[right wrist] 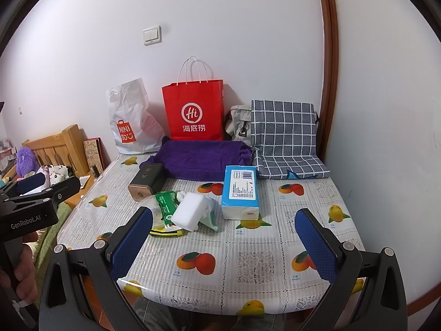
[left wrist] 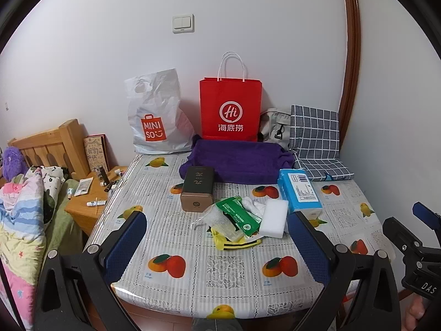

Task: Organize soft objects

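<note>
Black claw (left wrist: 217, 226), blue textured pads (left wrist: 125, 244)

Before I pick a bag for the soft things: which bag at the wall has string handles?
The red paper bag in the middle, standing upright with white looped handles. The white plastic bag to its left has only a cut-out hand hole.

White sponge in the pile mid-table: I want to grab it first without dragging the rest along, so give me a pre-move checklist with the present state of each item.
1. Left gripper open and empty: ok.
2. Right gripper open and empty: ok.
3. White sponge in plain view on top of the pile: ok.
4. Sponge free of neighbours: not ok, it lies on the green packet.
5. Tissue pack apart from the sponge: cannot tell, the gap is narrow.
6. Purple towel lies behind the pile, out of the approach path: ok.
</note>
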`<act>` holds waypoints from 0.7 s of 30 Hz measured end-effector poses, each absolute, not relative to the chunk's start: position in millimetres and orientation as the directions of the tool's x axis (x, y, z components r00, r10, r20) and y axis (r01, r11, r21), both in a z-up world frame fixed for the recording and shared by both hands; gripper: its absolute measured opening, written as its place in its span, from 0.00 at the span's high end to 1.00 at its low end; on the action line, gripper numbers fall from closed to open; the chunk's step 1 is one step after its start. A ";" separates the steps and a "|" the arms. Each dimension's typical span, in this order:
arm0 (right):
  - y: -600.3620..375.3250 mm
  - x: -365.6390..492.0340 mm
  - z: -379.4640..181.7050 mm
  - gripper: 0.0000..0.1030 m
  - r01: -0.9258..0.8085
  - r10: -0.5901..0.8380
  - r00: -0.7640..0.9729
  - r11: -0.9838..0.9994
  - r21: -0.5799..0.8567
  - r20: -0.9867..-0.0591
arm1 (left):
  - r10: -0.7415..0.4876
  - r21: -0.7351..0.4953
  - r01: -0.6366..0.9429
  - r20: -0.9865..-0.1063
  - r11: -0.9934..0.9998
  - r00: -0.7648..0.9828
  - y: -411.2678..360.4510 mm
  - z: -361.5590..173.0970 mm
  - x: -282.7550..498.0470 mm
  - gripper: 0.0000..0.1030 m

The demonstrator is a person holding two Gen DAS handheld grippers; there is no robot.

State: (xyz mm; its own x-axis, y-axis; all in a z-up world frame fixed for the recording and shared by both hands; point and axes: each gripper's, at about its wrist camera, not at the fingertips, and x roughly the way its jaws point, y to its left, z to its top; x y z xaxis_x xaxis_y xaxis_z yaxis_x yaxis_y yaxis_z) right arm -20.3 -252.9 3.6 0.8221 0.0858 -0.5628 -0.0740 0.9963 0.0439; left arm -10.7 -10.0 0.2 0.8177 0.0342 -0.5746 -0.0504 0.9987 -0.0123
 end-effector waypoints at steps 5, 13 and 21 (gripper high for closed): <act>-252.5 -18.8 2.3 0.01 -0.075 0.086 0.820 0.996 0.043 -0.566 | 0.029 -0.009 -0.043 -0.581 0.999 0.814 -11.3 -2.8 -4.1 0.00; -252.1 2.7 -18.2 0.01 -0.076 0.092 0.799 0.996 0.051 -0.595 | 0.043 -0.002 -0.056 -0.613 0.998 0.789 -6.8 -23.8 21.2 0.00; -243.6 40.5 -59.2 0.01 -0.081 0.098 0.742 0.995 0.057 -0.663 | 0.067 -0.019 -0.111 -0.685 0.994 0.725 21.5 -64.1 56.6 0.00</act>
State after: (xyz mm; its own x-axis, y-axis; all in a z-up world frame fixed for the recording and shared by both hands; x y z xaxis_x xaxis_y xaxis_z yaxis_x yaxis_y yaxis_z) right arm 40.5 -243.6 -59.2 0.7421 0.0980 -0.6631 -0.0806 0.9951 0.0569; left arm 56.6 21.5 -64.1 0.7253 0.0673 -0.6851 -0.1106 0.9937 -0.0194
